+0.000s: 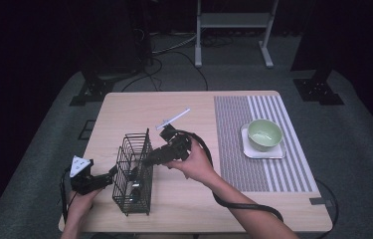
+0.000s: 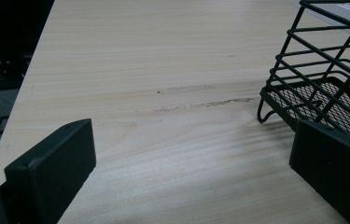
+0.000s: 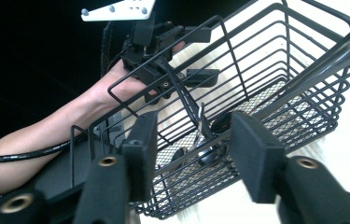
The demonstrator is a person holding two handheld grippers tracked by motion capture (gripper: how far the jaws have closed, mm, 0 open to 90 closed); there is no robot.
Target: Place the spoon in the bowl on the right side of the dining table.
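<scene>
My right tongs (image 1: 146, 160) hang over the black wire basket (image 1: 135, 172) at the desk's (image 1: 184, 209) near left, jaws half spread, pinching nothing. My left tongs (image 1: 110, 178) stand wide apart just beside the basket's outer wall. I judge the light basket could tip or slide if a jaw catches a wire while I reach for the shiny metal utensils (image 3: 205, 140) inside. The wires break up those utensils' outlines; I cannot tell what they are.
</scene>
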